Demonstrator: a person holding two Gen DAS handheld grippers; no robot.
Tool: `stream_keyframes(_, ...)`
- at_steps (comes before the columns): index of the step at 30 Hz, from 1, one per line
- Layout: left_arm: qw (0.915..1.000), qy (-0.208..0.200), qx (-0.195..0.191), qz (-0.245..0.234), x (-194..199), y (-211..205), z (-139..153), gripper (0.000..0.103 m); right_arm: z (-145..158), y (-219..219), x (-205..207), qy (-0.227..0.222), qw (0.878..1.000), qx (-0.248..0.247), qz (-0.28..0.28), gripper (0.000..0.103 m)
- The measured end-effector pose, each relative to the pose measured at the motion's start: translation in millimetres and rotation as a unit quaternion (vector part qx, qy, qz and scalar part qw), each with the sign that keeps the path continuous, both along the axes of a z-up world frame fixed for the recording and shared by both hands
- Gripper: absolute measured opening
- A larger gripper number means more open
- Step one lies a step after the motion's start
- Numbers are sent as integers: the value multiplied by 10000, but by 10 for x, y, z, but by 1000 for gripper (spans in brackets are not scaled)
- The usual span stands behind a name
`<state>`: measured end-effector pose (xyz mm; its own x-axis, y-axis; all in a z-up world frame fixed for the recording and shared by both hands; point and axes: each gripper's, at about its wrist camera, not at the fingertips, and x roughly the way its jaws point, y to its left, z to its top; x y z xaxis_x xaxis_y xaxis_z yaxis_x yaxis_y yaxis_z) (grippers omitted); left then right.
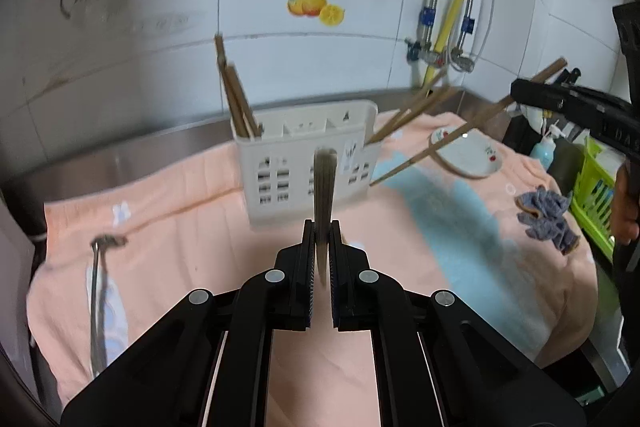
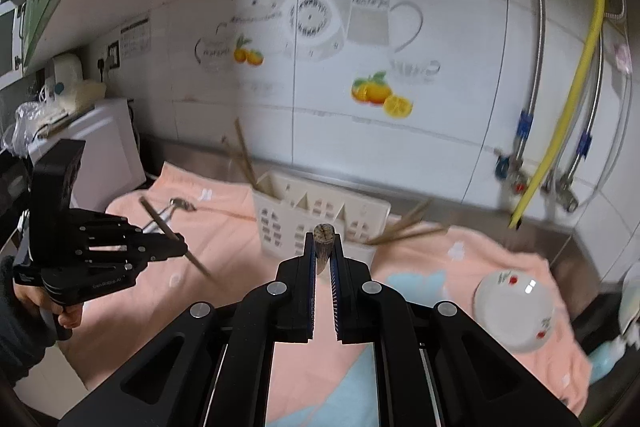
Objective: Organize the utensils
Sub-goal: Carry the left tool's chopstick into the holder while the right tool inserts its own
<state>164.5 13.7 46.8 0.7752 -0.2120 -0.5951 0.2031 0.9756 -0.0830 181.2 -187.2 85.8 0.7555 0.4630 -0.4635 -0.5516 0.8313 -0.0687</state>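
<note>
A white slotted utensil holder [image 1: 308, 163] stands on the peach towel [image 1: 200, 219], also in the right wrist view [image 2: 320, 219]. Chopsticks stand in its left end [image 1: 236, 95] and lean out of its right end [image 1: 412, 113]. My left gripper [image 1: 321, 227] is shut on a brown chopstick [image 1: 325, 179] pointing at the holder; it shows from the side in the right wrist view [image 2: 176, 247]. My right gripper [image 2: 323, 241] is shut on another chopstick [image 2: 324, 233], seen end on, and shows at the right in the left wrist view [image 1: 520, 93], the chopstick [image 1: 440, 145] slanting down toward the holder.
A metal utensil [image 1: 98, 291] lies at the towel's left. A white dish with cherries [image 1: 470, 153] sits right of the holder, also in the right wrist view [image 2: 516, 311]. A blue-grey rag [image 1: 546, 217], a green basket [image 1: 596, 199] and wall pipes [image 1: 436, 39] are at the right.
</note>
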Motion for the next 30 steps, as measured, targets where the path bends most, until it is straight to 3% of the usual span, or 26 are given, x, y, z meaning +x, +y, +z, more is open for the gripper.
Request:
stream_keyframes(5, 9999, -99, 99, -39, 124, -23, 202, 5, 335, -19, 157, -263, 9994, -139, -156, 7)
stream_keyframes(9, 9995, -281, 137, -80, 184, -53, 422, 5, 393, 17, 345, -273, 9990, -244, -264, 7)
stream_keyframes(21, 9944, -1026, 251, 46, 482, -62, 1184, 5, 43, 206, 883, 303, 9983, -422, -263, 7)
stream_keyframes(30, 9925, -1159, 225, 333, 932, -5, 1273, 5, -91, 264, 1022, 439, 9979, -431, -190, 7)
